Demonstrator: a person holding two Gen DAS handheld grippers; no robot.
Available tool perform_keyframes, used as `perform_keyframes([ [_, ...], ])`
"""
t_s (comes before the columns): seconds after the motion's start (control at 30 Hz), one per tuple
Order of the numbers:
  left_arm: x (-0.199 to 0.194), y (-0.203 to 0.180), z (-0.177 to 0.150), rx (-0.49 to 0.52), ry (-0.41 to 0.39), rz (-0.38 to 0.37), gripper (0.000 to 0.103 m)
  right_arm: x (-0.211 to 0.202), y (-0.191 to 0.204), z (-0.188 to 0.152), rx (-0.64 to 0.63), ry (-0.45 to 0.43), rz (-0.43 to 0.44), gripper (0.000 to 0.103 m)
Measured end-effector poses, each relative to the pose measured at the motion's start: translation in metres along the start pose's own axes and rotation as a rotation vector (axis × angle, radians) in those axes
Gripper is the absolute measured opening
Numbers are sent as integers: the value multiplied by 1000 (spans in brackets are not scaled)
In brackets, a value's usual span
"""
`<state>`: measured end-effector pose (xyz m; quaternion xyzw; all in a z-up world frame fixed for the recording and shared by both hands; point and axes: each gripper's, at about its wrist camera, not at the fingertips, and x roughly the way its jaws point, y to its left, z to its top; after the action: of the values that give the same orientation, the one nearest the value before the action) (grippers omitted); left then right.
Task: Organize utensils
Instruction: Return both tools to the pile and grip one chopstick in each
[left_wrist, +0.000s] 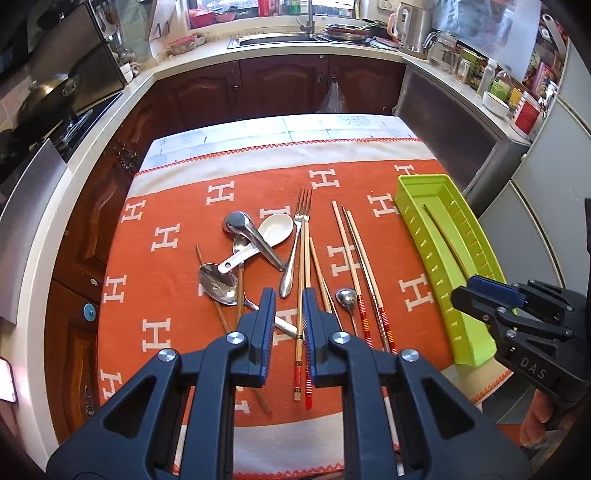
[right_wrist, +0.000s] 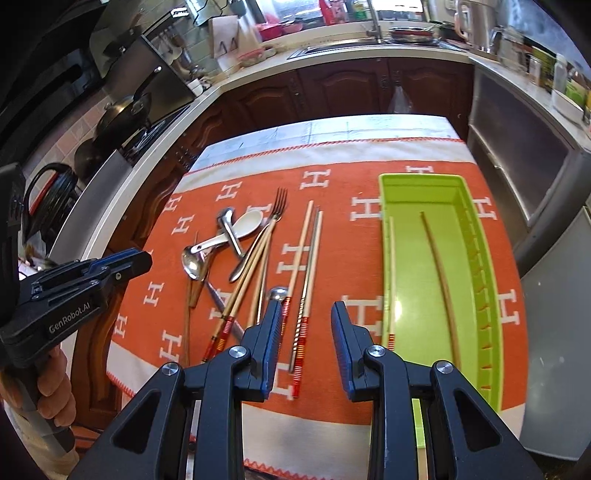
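Loose utensils lie in a heap on the orange H-patterned cloth (left_wrist: 166, 206): a fork (left_wrist: 295, 240), a white ceramic spoon (left_wrist: 273, 229), metal spoons (left_wrist: 218, 284) and several red-ended chopsticks (left_wrist: 354, 266). To their right sits a green tray (left_wrist: 443, 280) holding a brown chopstick (right_wrist: 439, 280), with a pale red-ended one (right_wrist: 391, 280) by its left wall. My left gripper (left_wrist: 289, 295) hovers over the heap, its jaws a narrow gap apart with nothing gripped. My right gripper (right_wrist: 306, 306) is open and empty, above the cloth between the chopsticks (right_wrist: 306, 266) and the tray (right_wrist: 417, 258).
The table is ringed by dark kitchen cabinets (left_wrist: 280, 85) and a pale counter with a sink (left_wrist: 273, 38). A stove with a pan (left_wrist: 48, 96) lies to the left, steel appliances (right_wrist: 524, 155) to the right. A person's hand (right_wrist: 48, 391) holds the left gripper.
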<state>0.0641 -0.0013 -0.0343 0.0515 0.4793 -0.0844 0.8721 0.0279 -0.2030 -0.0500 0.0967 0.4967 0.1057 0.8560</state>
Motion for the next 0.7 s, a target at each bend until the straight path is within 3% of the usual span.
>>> perform_keyframes([
  [0.23, 30, 1, -17, 14, 32, -30, 12, 32, 7, -5, 1, 49, 11, 28],
  [0.43, 76, 19, -30, -42, 124, -105, 12, 70, 7, -14, 19, 105, 16, 28],
  [0.7, 119, 31, -30, -77, 186, -181, 12, 116, 1, -15, 46, 157, -7, 28],
])
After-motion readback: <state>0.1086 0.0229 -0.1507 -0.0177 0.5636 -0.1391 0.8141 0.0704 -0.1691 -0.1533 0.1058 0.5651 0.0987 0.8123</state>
